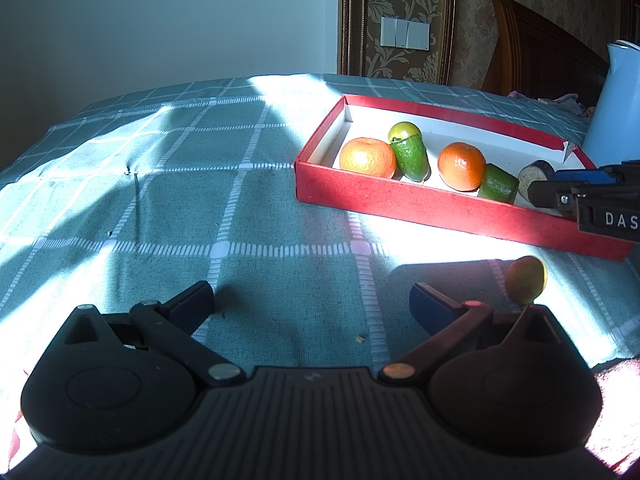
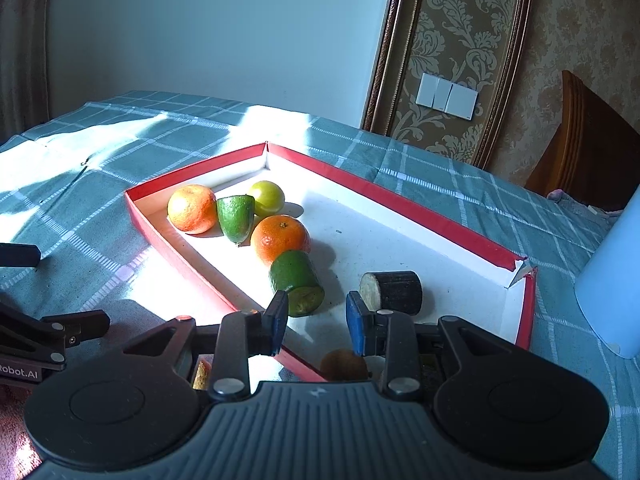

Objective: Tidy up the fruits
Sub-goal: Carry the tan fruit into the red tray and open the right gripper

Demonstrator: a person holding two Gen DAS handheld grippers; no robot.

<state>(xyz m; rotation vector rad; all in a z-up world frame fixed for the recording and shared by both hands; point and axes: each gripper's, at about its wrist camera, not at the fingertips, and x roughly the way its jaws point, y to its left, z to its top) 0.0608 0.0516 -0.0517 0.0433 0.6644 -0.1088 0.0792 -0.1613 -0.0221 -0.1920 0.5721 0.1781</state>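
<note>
Reading left wrist view: you look across a teal checked cloth toward the red box [image 1: 440,208].
Left tongs [image 1: 312,300]: spread wide, nothing between them, hovering over bare cloth.
Box contents: two oranges [image 1: 367,157] and [image 1: 461,166], a yellow-green round fruit [image 1: 405,130], two cut green pieces [image 1: 411,157] and [image 1: 498,183], and a dark cut piece [image 1: 535,173] at the right end.
Loose fruit [image 1: 525,285]: a small yellowish-brown one on the cloth outside the box, just beside your left tongs' right finger.
Right tongs seen from here: they reach in from the right edge, over the box's near wall, close to the dark piece.

Right wrist view: you look down into the box [image 2: 400,196] from its near wall.
Right tongs [image 2: 317,320]: narrow gap, blue pads not pressing on anything; empty.
Dark cut piece [image 2: 394,291]: lies on its side just ahead and right of the pads, long axis running left to right, cut face toward the tongs.
Green cut piece [image 2: 296,282]: just ahead and left, axis slanting toward you.
Loose brown fruit [image 2: 344,365]: outside the box, tucked under the right tongs, partly hidden.
Judgement: the loose fruit looks like what is left; it sits below and behind your right pads, so back off before reaching. Which hand is nearer I cannot tell.
</note>
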